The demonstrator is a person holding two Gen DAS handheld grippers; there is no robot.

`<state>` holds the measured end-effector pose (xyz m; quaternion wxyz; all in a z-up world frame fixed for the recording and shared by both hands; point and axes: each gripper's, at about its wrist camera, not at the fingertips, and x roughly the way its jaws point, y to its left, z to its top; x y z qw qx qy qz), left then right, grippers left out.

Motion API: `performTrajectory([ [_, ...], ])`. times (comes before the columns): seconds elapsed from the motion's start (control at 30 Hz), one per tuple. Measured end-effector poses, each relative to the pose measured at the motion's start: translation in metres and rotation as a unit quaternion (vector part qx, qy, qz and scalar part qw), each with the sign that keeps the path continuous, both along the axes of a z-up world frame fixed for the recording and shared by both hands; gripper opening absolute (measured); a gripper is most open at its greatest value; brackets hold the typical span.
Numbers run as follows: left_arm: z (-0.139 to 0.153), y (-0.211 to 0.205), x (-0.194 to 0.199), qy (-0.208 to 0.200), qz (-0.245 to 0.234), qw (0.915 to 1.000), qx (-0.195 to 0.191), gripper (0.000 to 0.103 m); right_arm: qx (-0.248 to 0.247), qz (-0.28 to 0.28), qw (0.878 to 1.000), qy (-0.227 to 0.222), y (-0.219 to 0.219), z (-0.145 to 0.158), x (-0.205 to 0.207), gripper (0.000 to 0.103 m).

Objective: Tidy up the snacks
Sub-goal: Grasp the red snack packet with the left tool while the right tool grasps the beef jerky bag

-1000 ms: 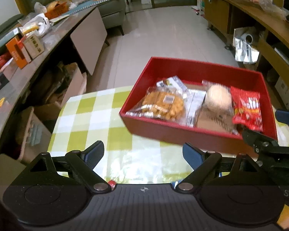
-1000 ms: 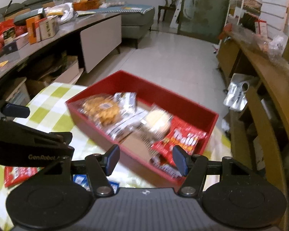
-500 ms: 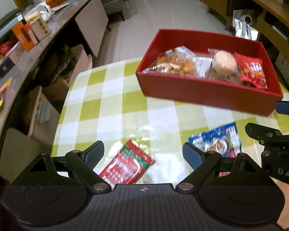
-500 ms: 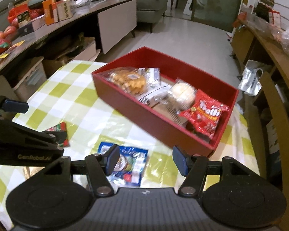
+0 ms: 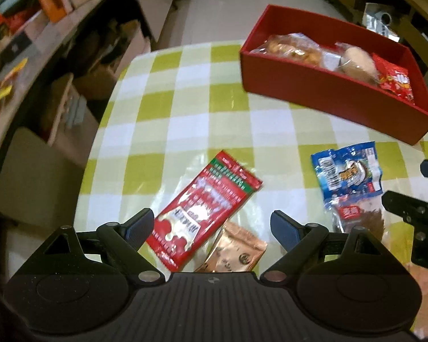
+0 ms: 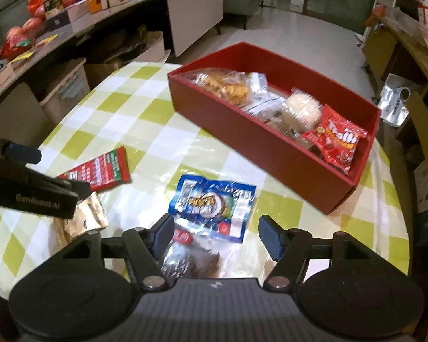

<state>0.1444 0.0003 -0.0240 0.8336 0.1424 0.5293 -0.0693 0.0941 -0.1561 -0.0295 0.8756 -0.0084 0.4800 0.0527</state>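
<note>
A red box [image 5: 328, 97] [image 6: 256, 139] stands at the far right of the green-checked table, holding a cookie bag [image 6: 222, 85], a round bun [image 6: 302, 108] and a red snack bag [image 6: 336, 139]. Loose on the cloth lie a red-and-green packet [image 5: 208, 205] [image 6: 100, 171], a gold packet [image 5: 234, 253] [image 6: 85, 219], a blue packet [image 5: 348, 171] [image 6: 214, 202] and a clear packet of brown snack [image 6: 191, 262]. My left gripper [image 5: 211, 225] hangs open over the red-and-green packet. My right gripper [image 6: 216, 232] hovers over the blue packet, its jaws opening, gripping nothing.
A long counter [image 6: 71, 22] with boxes and fruit runs along the left, with cardboard boxes [image 5: 71, 108] under it. A wooden shelf unit [image 6: 413, 65] stands at the right. The table's left edge [image 5: 94, 148] drops to the floor.
Both grippers drew back from the red box and tipped downward, so the loose packets came into view beneath them. The right jaws have spread wider.
</note>
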Motion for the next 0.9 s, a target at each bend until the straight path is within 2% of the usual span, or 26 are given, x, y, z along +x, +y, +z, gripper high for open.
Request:
performTrajectory([
  [0.27, -0.024, 0.005, 0.029, 0.016, -0.033, 0.9990, 0.027, 0.092, 0.005, -0.003, 1.000, 0.026, -0.003, -0.015, 0.005, 0.074],
  [0.47, -0.047, 0.010, 0.040, 0.056, -0.062, 0.9964, 0.014, 0.092, 0.010, -0.003, 0.999, 0.042, -0.002, -0.024, 0.014, 0.074],
  [0.57, -0.058, 0.007, 0.040, 0.064, -0.078, 0.9945, 0.028, 0.092, 0.009, -0.003, 0.999, 0.048, -0.003, -0.027, 0.016, 0.074],
  [0.63, -0.062, 0.009, 0.041, 0.064, -0.077, 0.9944, 0.033, 0.097, 0.009, -0.004, 0.999, 0.051, -0.004, -0.029, 0.016, 0.074],
  [0.8, -0.061, 0.022, 0.050, 0.098, -0.043, 0.9941, -0.017, 0.089, 0.017, -0.010, 0.998, 0.054, -0.009, -0.029, 0.017, 0.074],
  [0.9, -0.058, 0.021, 0.042, 0.104, -0.038, 0.9935, -0.026, 0.077, 0.022, -0.014, 0.998, 0.053, -0.013, -0.027, 0.017, 0.074],
])
